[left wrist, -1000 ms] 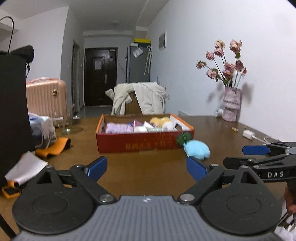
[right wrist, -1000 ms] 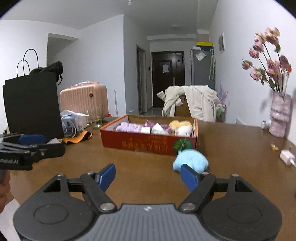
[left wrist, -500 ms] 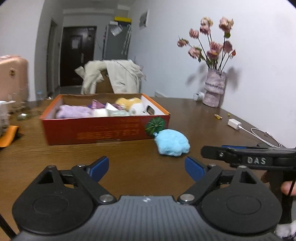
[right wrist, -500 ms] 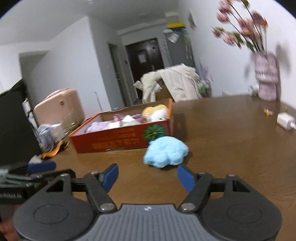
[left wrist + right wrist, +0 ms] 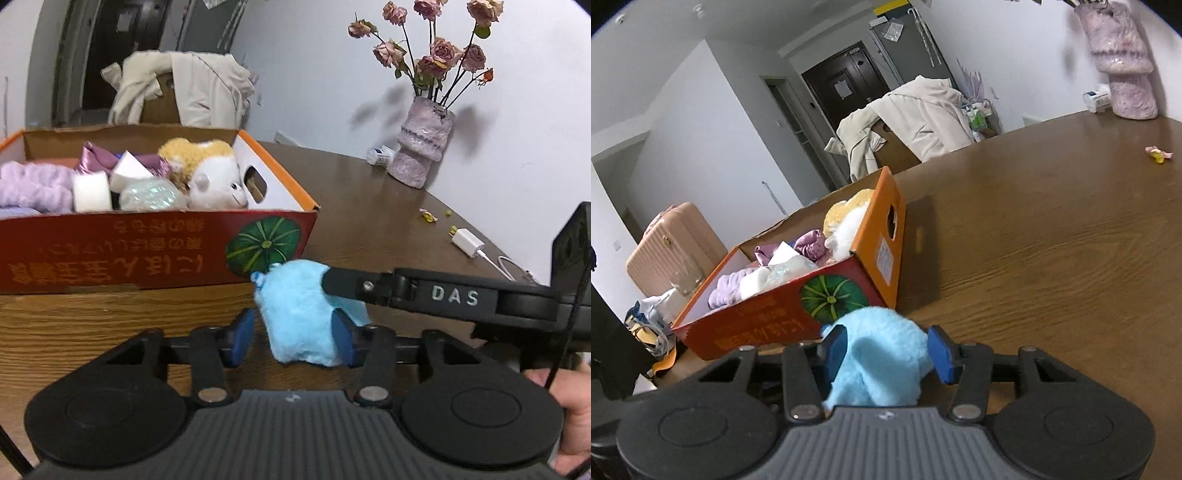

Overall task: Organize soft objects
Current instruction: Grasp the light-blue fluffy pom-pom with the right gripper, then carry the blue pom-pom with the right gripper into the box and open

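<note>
Both wrist views low, close, facing red box point(image 5: 147, 243) point(image 5: 783, 314); share blue plush point(image 5: 299, 314) point(image 5: 882, 354).

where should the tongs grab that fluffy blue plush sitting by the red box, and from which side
Grip the blue plush across its rounded middle, coming low along the wooden table from the side away from the red cardboard box, which blocks the far side. It is a soft lump with no handle, so a squeeze on its widest part seems safest. The right tongs already straddle it there.
</note>
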`<action>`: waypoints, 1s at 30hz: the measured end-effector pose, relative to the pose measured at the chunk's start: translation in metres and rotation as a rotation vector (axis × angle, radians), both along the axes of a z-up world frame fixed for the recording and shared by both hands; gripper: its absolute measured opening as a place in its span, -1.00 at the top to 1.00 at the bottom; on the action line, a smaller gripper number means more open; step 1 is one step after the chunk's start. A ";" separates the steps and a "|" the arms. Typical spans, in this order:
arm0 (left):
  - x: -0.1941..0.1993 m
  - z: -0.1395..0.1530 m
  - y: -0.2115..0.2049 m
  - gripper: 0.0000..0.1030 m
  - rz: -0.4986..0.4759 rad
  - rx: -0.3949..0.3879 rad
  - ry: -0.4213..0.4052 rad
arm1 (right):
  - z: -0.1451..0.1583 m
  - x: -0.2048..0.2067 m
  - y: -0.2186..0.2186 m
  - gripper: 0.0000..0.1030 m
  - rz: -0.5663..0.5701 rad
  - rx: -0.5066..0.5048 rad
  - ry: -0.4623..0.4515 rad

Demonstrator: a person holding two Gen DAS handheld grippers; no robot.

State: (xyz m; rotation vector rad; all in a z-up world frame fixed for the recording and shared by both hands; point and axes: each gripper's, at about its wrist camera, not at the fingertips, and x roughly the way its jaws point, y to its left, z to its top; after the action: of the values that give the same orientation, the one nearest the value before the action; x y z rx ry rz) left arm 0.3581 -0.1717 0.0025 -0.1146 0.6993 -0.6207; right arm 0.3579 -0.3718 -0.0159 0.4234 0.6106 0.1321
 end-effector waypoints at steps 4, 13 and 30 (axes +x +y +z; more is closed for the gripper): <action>0.006 -0.005 0.005 0.42 -0.008 -0.053 0.033 | -0.008 0.011 -0.002 0.05 0.006 0.022 0.008; 0.004 0.000 0.012 0.49 0.008 -0.061 0.023 | -0.011 0.007 -0.002 0.23 0.018 0.073 0.007; -0.138 0.069 0.084 0.49 0.026 -0.116 -0.123 | 0.064 -0.134 0.070 0.25 0.066 0.043 -0.161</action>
State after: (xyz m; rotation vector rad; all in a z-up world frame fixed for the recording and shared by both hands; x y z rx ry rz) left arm 0.2205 -0.0875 0.0716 -0.1916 0.5419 -0.6377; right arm 0.2236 -0.3017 0.0484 0.4305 0.4642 0.2401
